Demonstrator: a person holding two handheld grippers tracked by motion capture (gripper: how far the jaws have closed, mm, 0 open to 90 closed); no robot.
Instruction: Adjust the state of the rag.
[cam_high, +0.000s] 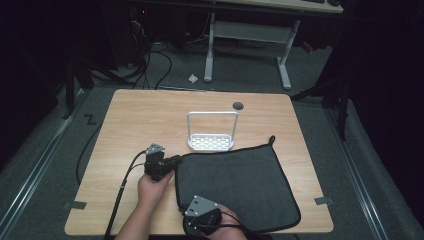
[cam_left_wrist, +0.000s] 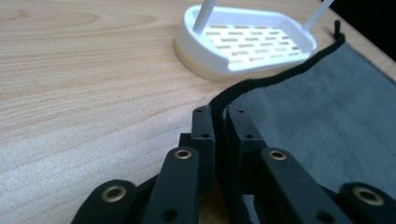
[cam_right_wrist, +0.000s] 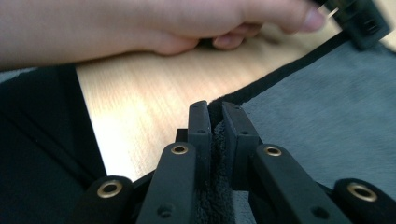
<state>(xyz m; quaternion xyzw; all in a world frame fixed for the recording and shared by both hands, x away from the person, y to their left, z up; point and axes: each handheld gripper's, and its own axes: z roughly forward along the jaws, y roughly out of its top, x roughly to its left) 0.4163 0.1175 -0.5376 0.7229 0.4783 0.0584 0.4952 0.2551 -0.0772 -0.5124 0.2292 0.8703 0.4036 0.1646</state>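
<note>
A dark grey towel (cam_high: 235, 182) with a black hem lies flat on the front right part of the wooden table (cam_high: 140, 120). My left gripper (cam_high: 172, 161) is shut on the towel's far left corner; in the left gripper view (cam_left_wrist: 218, 111) the black hem (cam_left_wrist: 261, 81) runs out from between the jaws. My right gripper (cam_high: 192, 220) pinches the near left corner at the table's front edge, and in the right gripper view (cam_right_wrist: 215, 107) towel pile is squeezed between the pads. A white rack (cam_high: 211, 142) with a tall wire handle stands just behind the towel.
The person's left hand (cam_right_wrist: 154, 23) rests on the table beside the towel's left edge. A small round grommet hole (cam_high: 238, 105) sits near the table's back edge. Bare wood spreads to the left and behind the rack (cam_left_wrist: 243, 42). A cable (cam_high: 117, 200) trails off the front left.
</note>
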